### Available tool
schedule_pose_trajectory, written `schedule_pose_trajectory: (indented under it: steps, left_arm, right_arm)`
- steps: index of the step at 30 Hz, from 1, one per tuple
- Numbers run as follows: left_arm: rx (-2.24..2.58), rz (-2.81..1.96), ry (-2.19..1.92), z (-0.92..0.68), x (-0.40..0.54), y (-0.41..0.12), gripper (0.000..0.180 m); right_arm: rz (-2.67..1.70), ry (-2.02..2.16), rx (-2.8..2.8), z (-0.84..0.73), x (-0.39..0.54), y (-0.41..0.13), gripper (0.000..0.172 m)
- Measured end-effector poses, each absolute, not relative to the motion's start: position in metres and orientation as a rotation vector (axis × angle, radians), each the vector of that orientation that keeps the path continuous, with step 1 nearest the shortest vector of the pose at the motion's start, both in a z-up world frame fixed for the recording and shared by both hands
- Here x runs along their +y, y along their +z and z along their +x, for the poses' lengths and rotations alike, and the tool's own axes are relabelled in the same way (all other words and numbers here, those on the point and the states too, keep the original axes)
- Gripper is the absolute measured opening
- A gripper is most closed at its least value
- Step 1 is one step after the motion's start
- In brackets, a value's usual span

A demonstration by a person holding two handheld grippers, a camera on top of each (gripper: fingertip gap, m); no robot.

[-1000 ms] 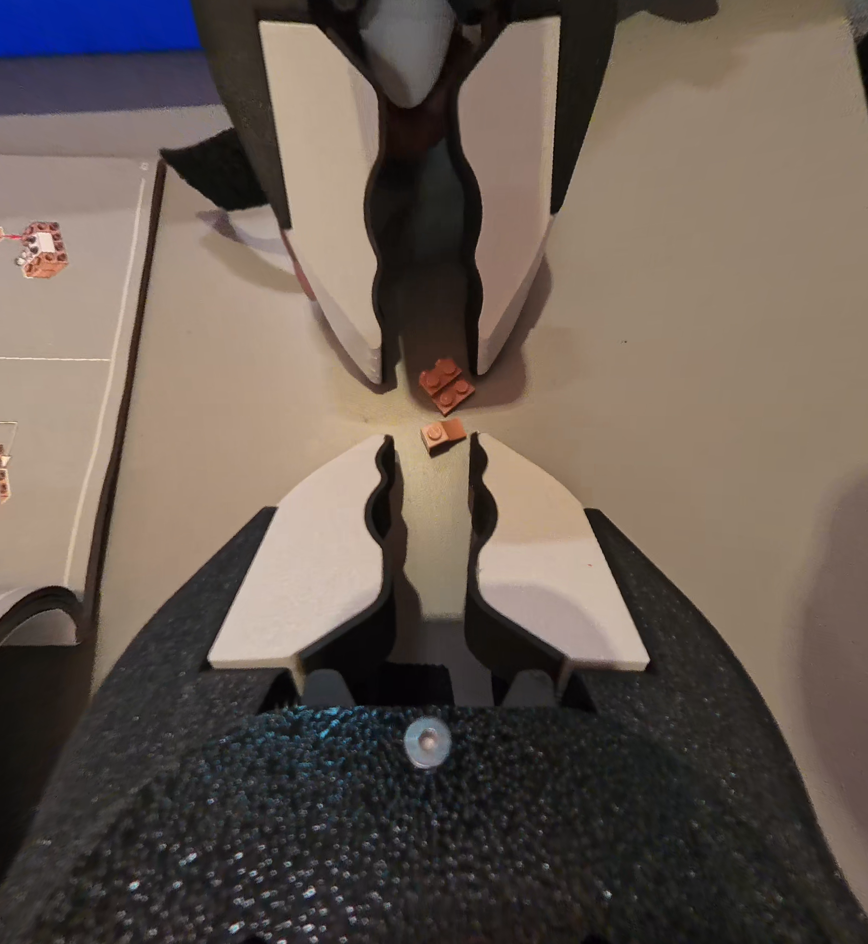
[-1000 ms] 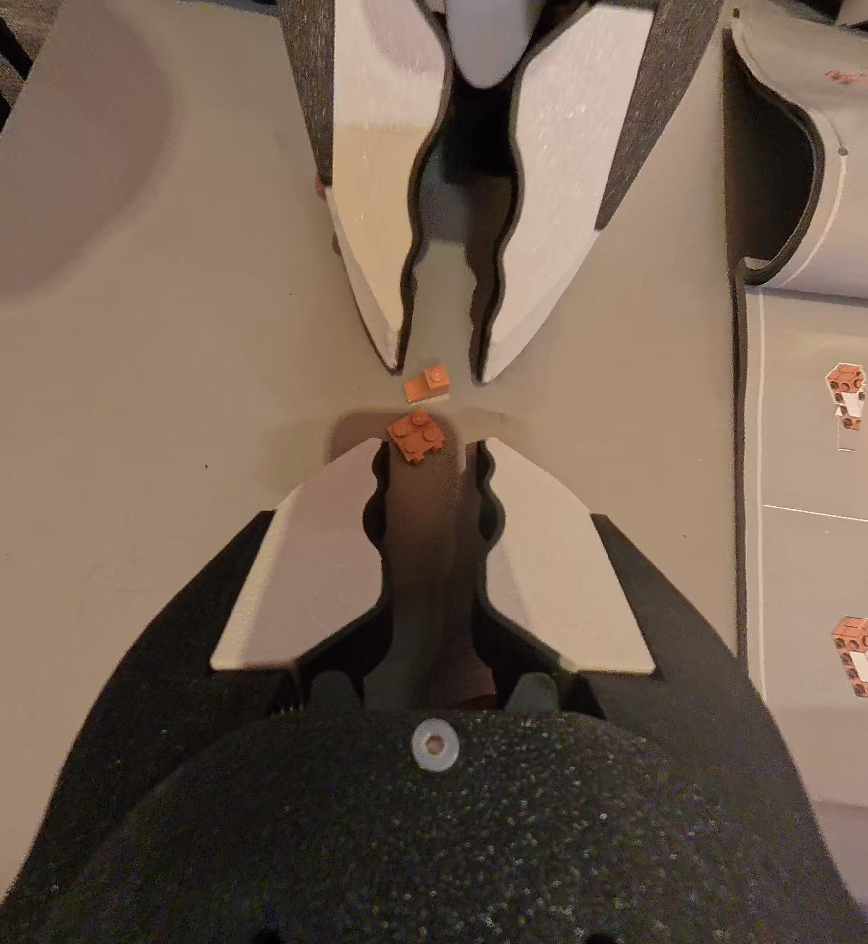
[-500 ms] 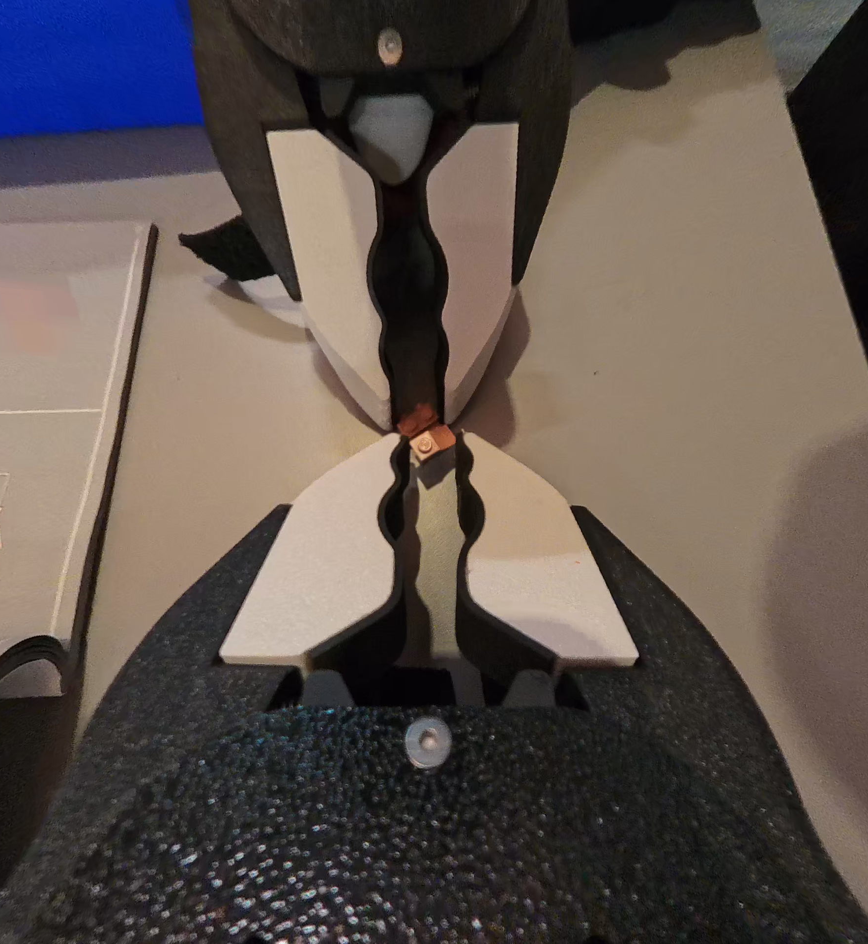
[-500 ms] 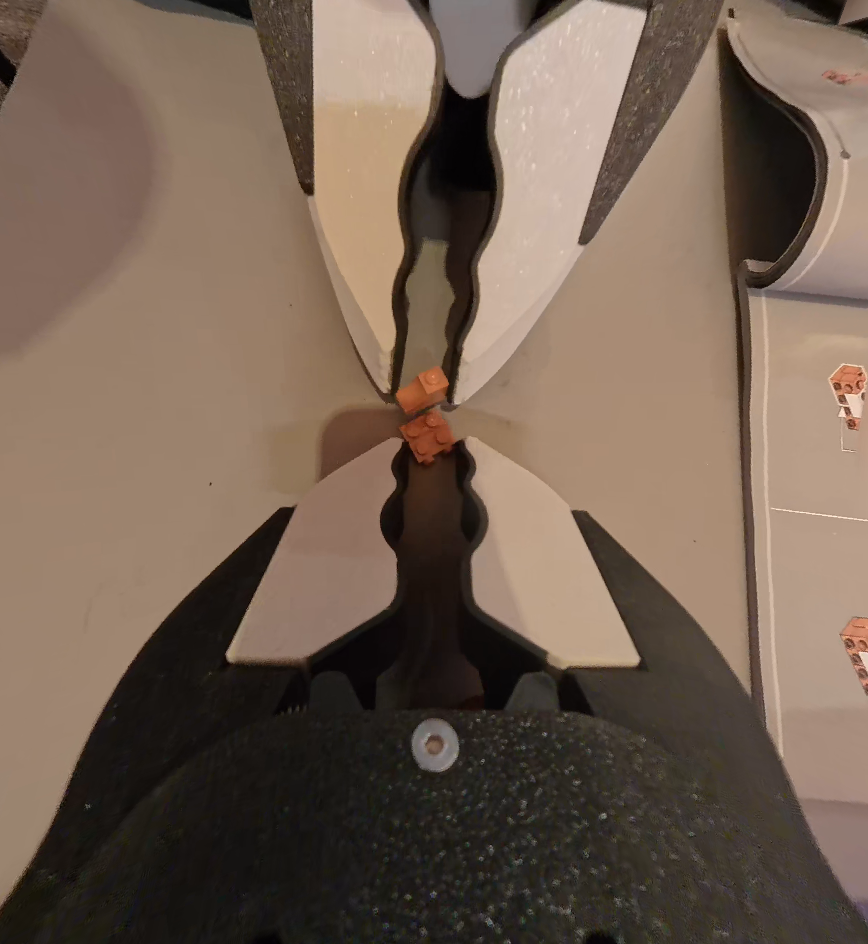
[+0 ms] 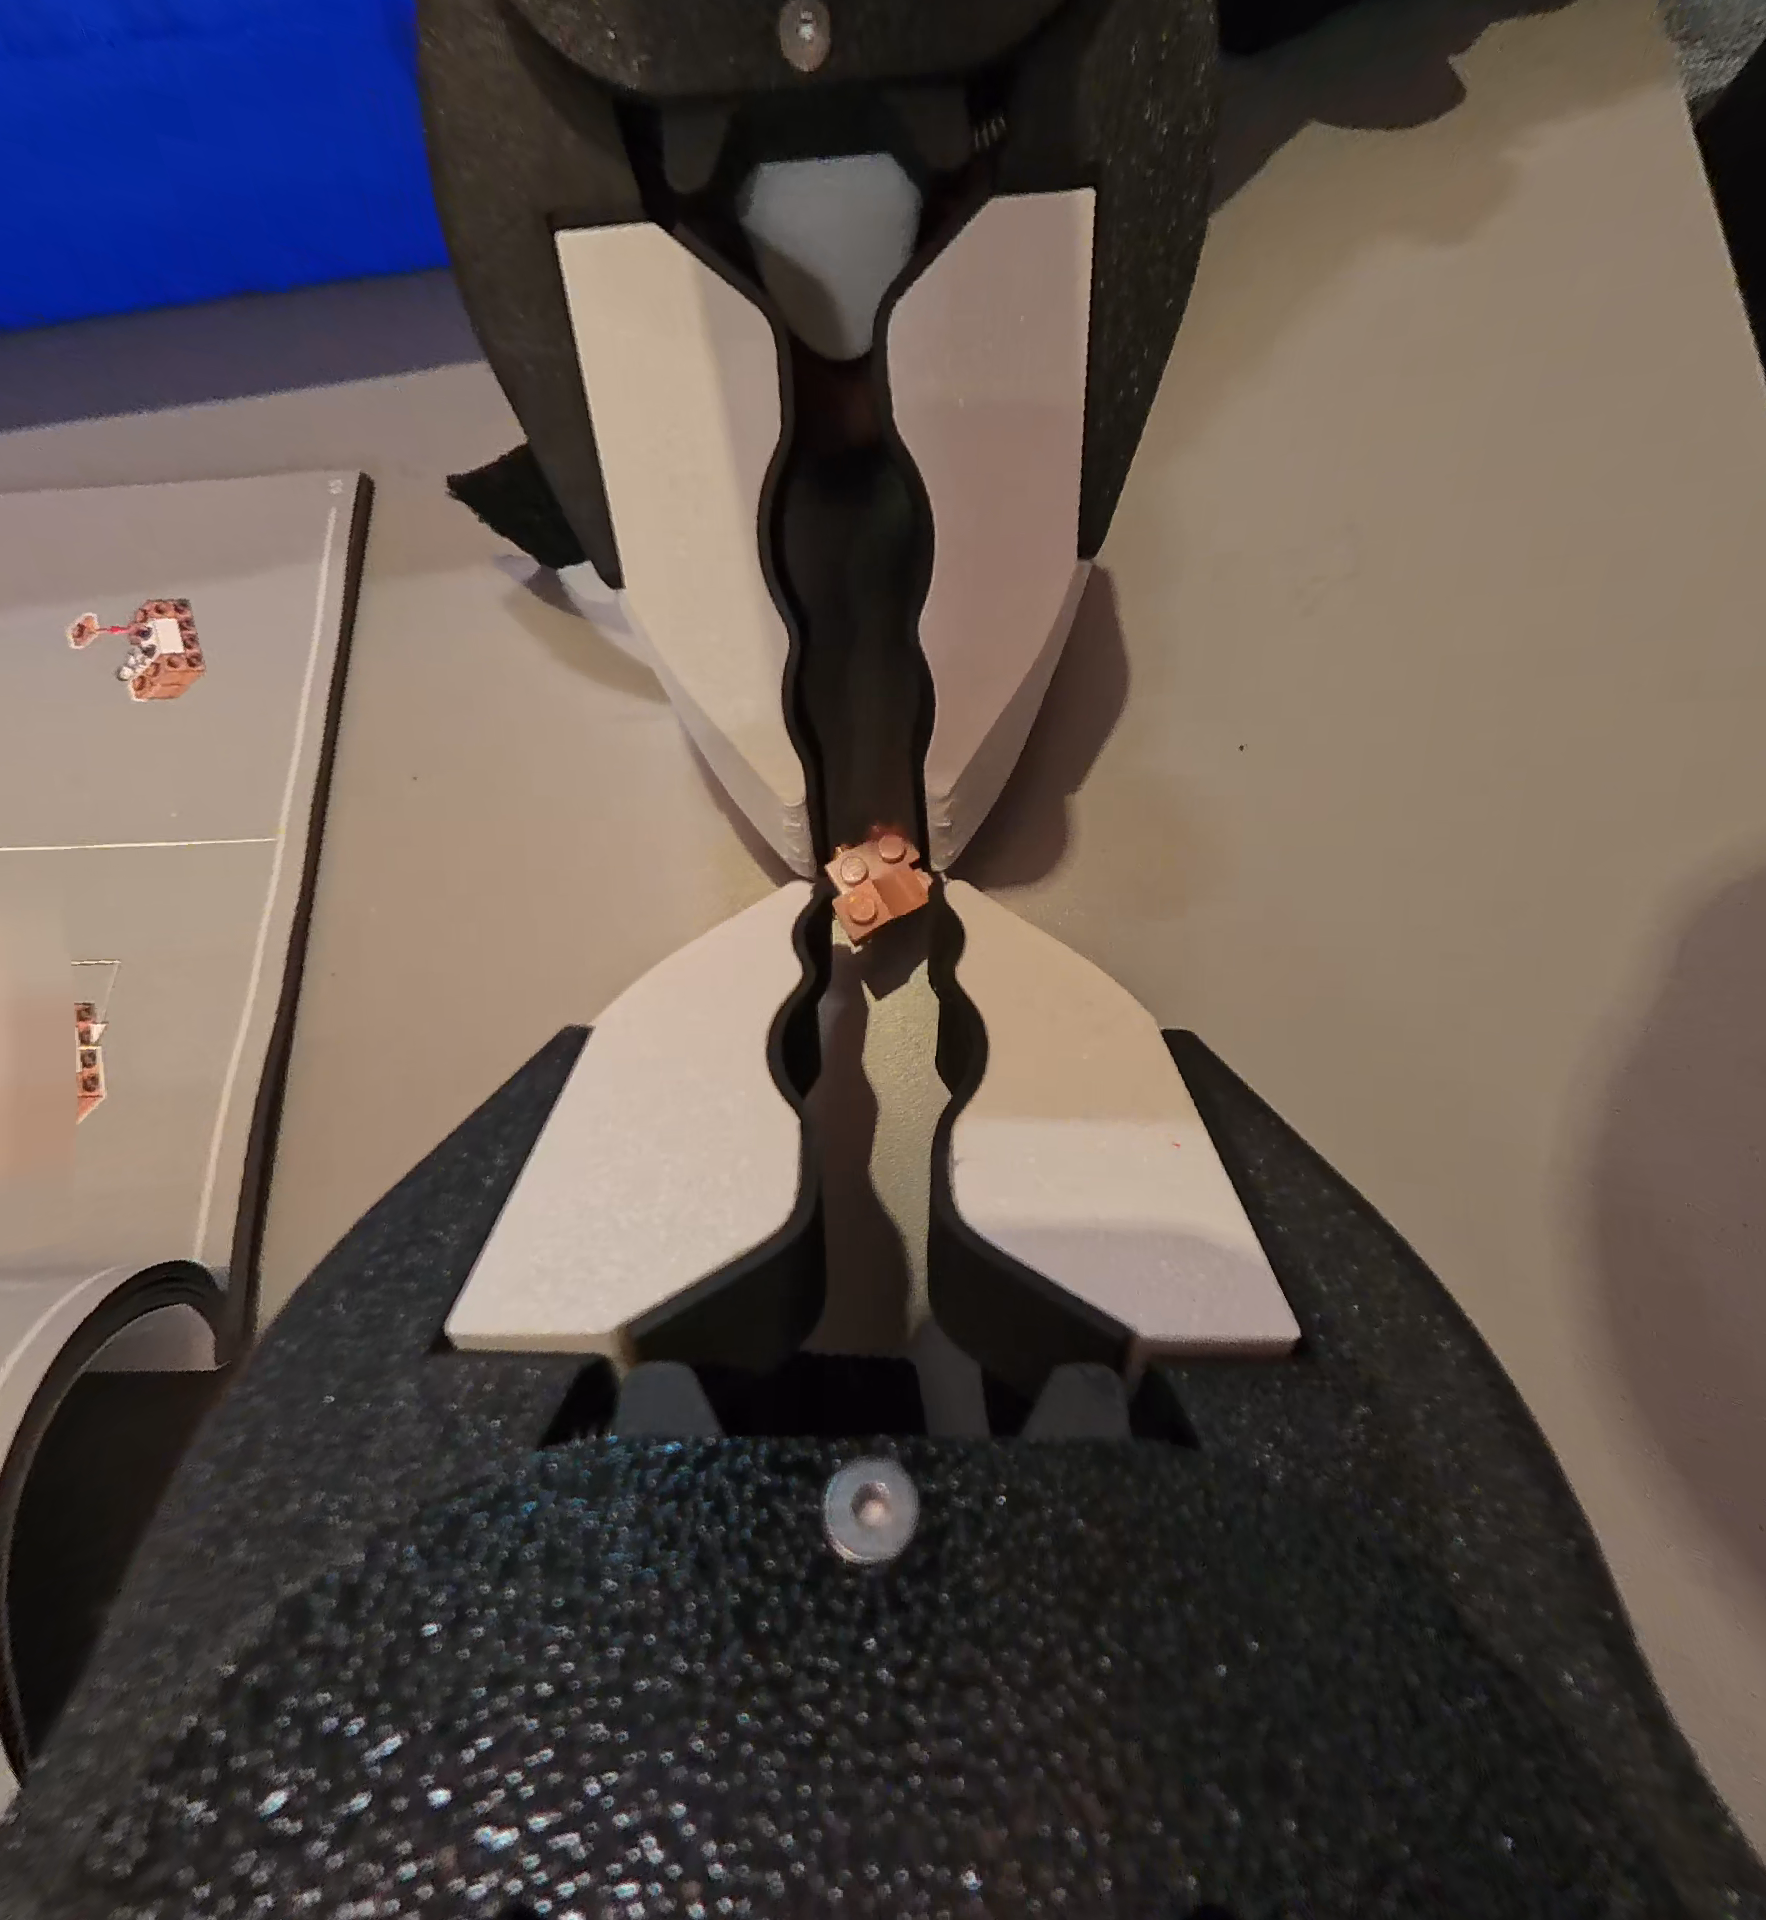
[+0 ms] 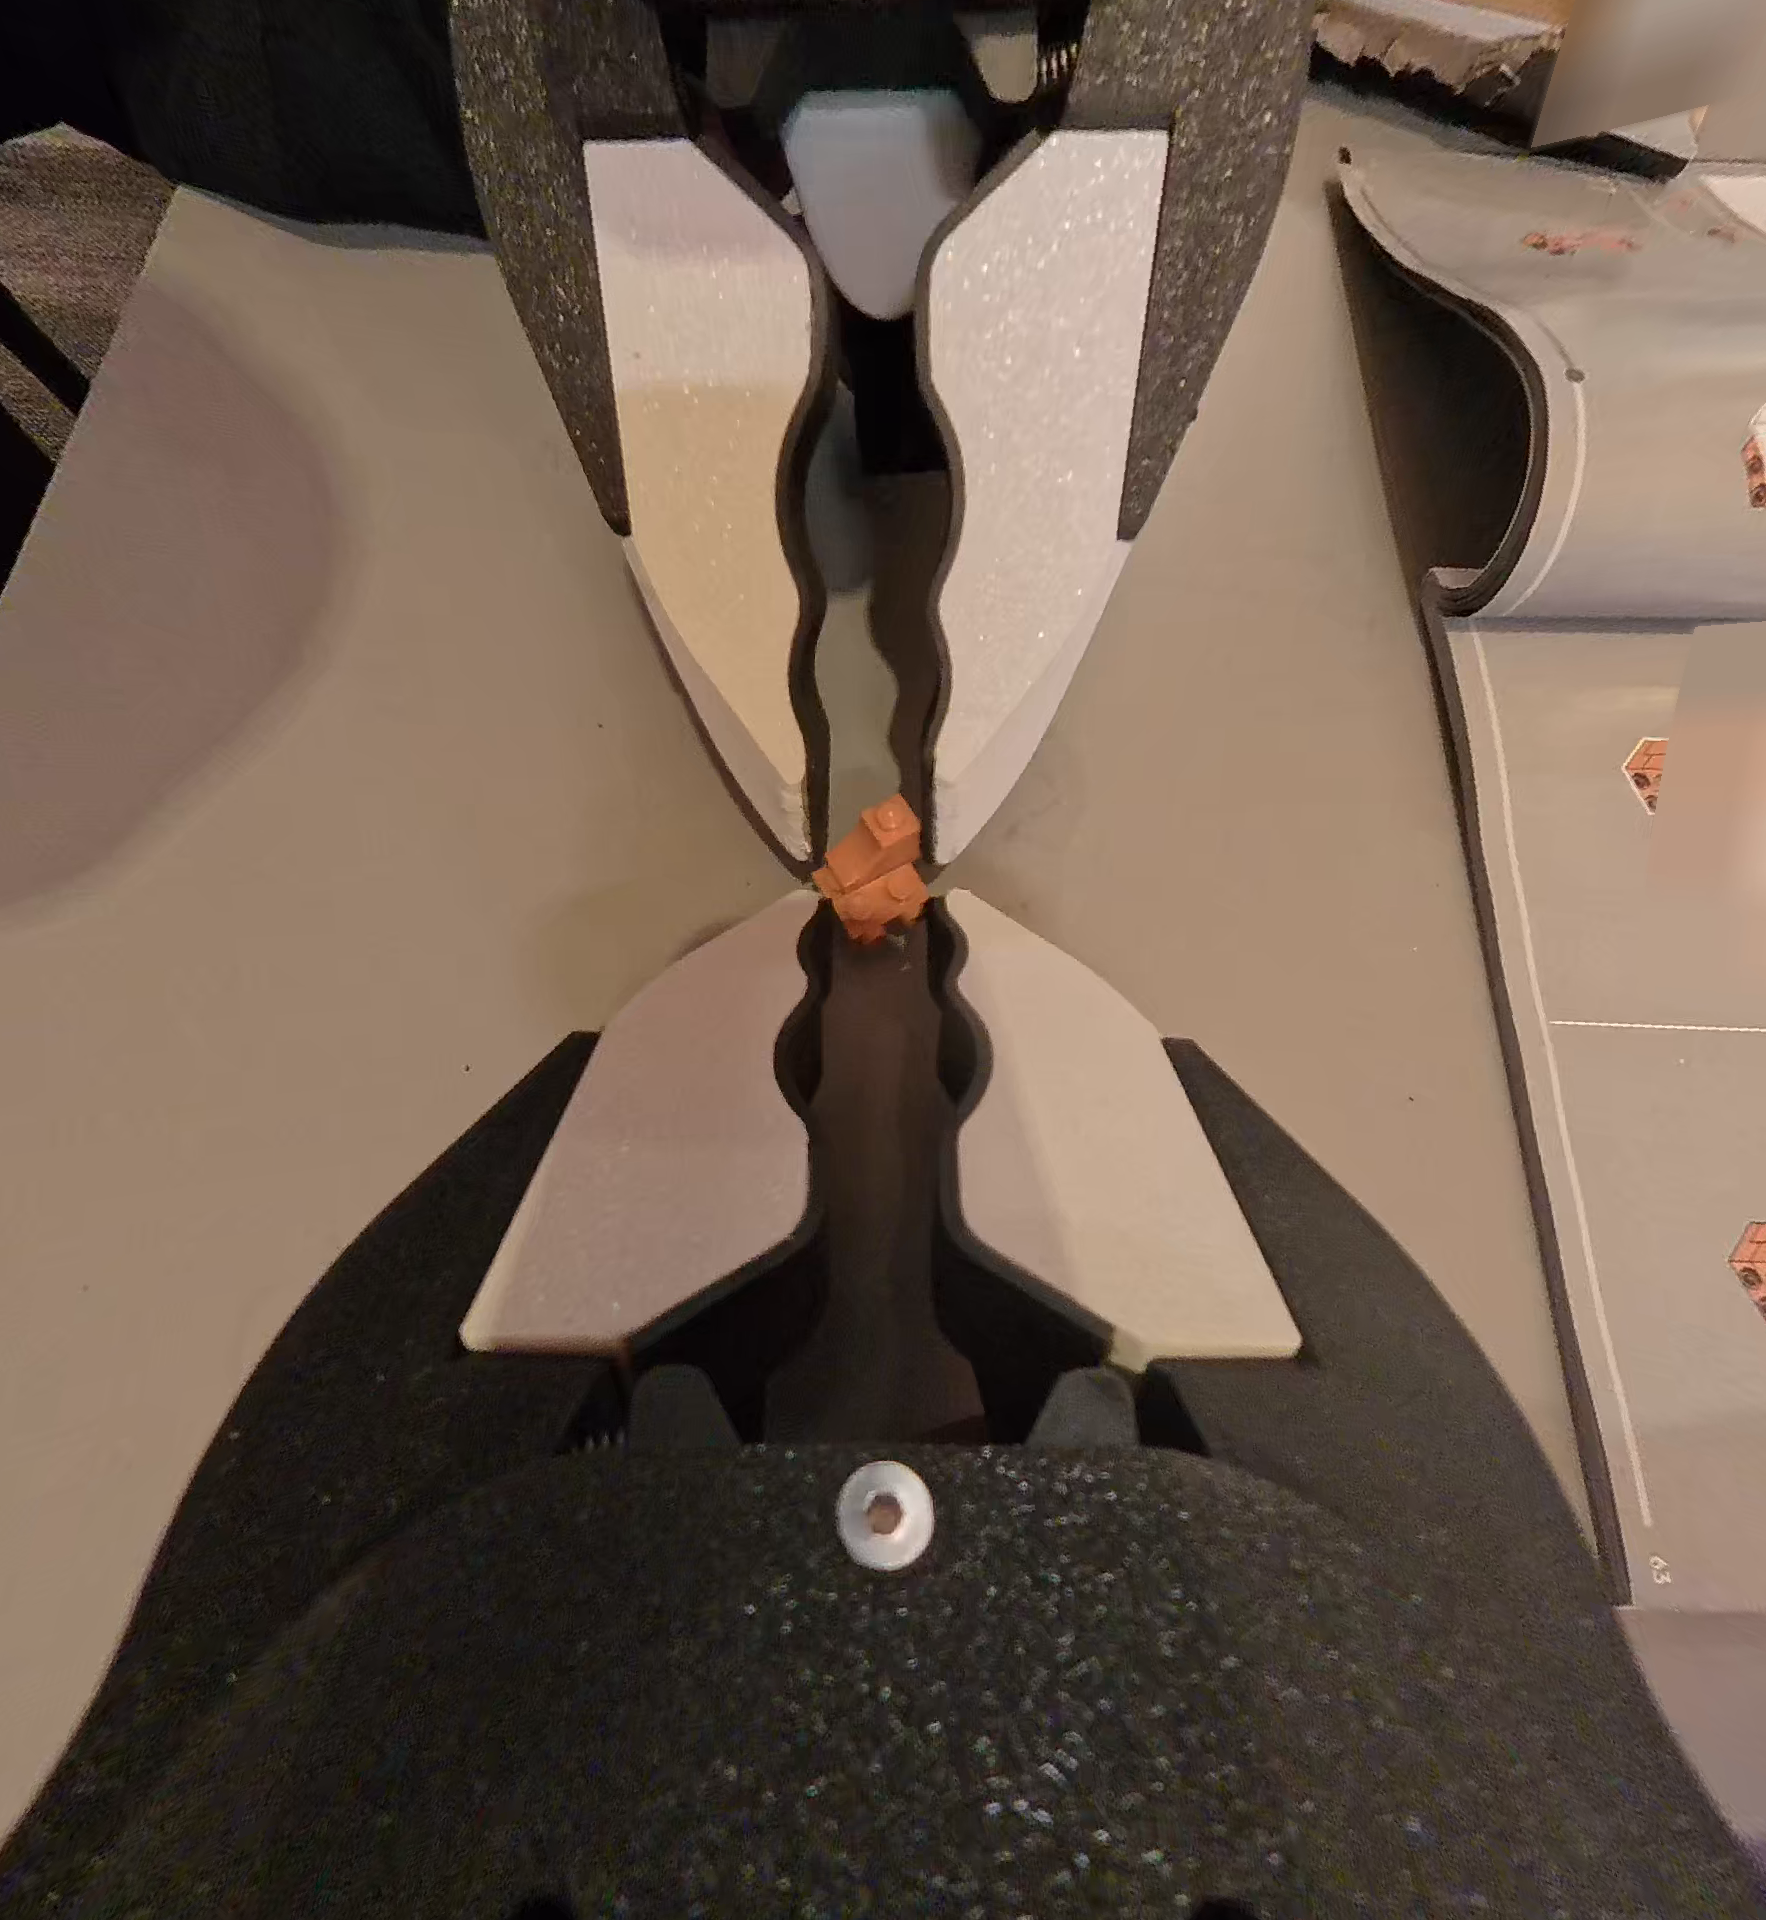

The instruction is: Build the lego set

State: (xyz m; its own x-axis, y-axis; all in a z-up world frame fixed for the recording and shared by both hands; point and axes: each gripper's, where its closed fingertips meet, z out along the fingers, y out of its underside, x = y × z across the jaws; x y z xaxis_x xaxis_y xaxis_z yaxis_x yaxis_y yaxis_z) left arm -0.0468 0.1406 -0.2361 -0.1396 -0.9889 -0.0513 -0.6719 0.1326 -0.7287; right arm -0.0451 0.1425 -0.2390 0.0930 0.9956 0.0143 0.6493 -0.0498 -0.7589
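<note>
My two grippers meet tip to tip over a beige table [image 5: 1378,727]. My left gripper [image 5: 881,904] is shut on a small brown one-stud brick [image 5: 874,914]. My right gripper [image 6: 879,909] is shut on a small brown square plate [image 6: 884,902] with several studs. The brick and the plate touch and overlap where the tips meet. The left wrist view shows the right gripper [image 5: 874,847] opposite, with the plate [image 5: 874,860] in its tips. The right wrist view shows the left gripper [image 6: 868,847] opposite, with the brick [image 6: 887,831] in its tips.
An open grey instruction booklet with pictures of brown bricks lies beside the grippers, at the left of the left wrist view [image 5: 131,831] and at the right of the right wrist view [image 6: 1689,1039]. A blue surface [image 5: 131,156] stands beyond the table's far edge. Less than 4 cm separates the two grippers' tips.
A second ago both grippers were open, with the brick and plate lying apart on the table between the tips. Each gripper shut on its piece, and the two pieces came together.
</note>
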Motion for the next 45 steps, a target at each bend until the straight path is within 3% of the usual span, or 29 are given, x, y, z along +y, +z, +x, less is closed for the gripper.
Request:
schedule_pose_trajectory:
  steps: [45]
  left_arm:
    - [1.866,-1.634,-0.698,-0.059,0.149,-0.227,0.027]
  right_arm:
    - [-1.817,0.805,-1.517,-0.039,0.148,-0.231,0.017]
